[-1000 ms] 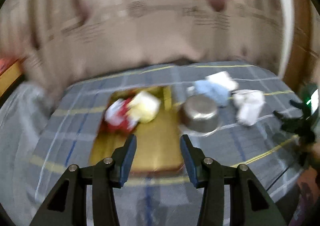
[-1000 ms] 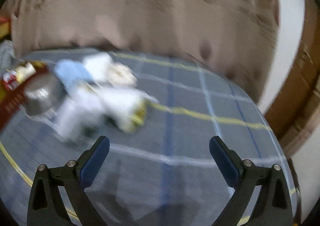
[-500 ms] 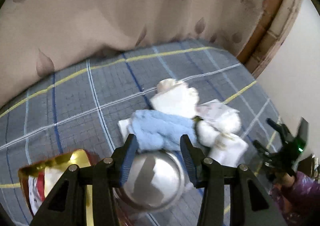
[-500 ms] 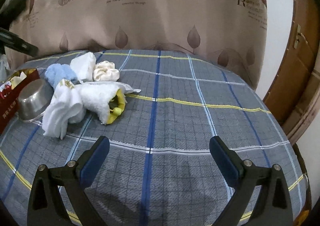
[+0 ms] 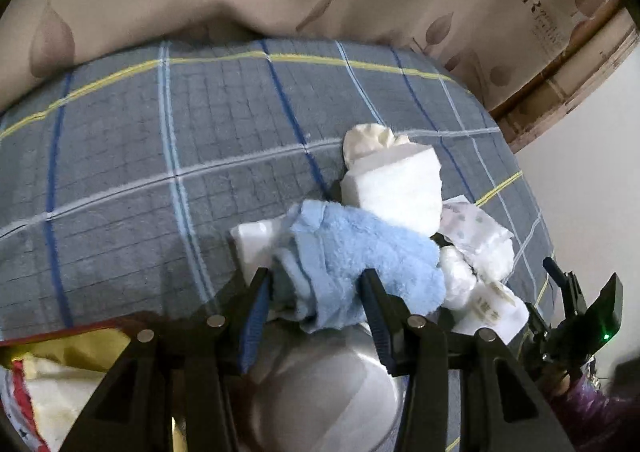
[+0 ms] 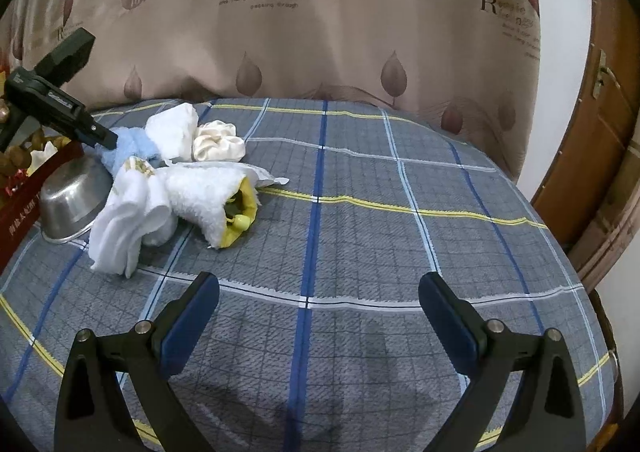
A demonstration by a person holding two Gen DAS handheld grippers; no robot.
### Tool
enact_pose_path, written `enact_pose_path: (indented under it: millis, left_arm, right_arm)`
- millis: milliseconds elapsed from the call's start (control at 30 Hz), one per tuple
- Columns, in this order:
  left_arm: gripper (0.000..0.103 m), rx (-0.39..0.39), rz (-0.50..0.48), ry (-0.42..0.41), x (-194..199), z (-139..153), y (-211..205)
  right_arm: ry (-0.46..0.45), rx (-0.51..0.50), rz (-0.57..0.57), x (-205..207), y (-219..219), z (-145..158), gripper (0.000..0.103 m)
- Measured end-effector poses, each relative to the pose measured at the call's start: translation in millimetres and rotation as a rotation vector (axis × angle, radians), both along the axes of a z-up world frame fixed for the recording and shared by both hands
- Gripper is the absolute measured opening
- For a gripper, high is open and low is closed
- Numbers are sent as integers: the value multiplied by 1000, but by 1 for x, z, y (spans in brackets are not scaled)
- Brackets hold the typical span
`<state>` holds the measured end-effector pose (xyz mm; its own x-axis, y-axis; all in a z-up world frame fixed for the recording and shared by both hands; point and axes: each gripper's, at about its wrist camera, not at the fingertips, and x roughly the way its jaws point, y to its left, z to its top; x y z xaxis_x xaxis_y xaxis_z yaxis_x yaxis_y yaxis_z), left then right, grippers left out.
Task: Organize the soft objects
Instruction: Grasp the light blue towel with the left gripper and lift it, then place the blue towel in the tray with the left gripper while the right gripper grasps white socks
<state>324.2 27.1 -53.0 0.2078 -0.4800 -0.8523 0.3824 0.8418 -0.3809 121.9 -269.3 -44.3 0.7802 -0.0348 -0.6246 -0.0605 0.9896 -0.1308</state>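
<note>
A pile of soft things lies on the plaid bedspread (image 6: 360, 171). It holds a fluffy blue towel (image 5: 360, 252), a folded white cloth (image 5: 396, 187), a cream scrunchie (image 6: 218, 145), a white towel with yellow trim (image 6: 208, 199) and a limp white cloth (image 6: 128, 219). My left gripper (image 5: 316, 284) points steeply down at the near end of the blue towel, jaws apart. The towel's edge sits between the fingertips, and the pads do not squeeze it. My right gripper (image 6: 318, 292) hangs wide open over bare bedspread, well right of the pile.
An upturned steel bowl (image 5: 320, 384) sits right under my left gripper, touching the pile. A red and gold box (image 6: 20, 207) with packets stands left of it. A curtain hangs behind the bed, and a wooden door (image 6: 592, 131) is at the right.
My left gripper swung right, away from the box, and dipped down onto the blue towel, with its jaws at the same width. The right gripper stayed where it was.
</note>
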Motion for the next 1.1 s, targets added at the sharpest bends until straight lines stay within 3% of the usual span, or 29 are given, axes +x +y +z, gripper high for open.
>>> enact_pose_path:
  millis: [100,167,400,533,667,1100]
  left_arm:
    - [41,73,-32,-32,1,-2,-10]
    - [16,69,-16,-41,1,0,-9]
    - [13,16,24,-178,-29,40,-15]
    - [13,-44,136,-255,-57,74,1]
    - [13,-53,237,-314,-83,95,17]
    - [13,-118,496,-321,-158,114,111]
  right_arm:
    - [11,-7,-1,2,1,-1,100]
    - [17,-12,-1,3,2,-2,100]
    - [29,-26,-3,4,5,-4,100]
    - [26,-24,-6,4,4,-3,100]
    - [25,-26,-7,4,4,-3,100]
    - [7,-31,-8,2,3,-1,100]
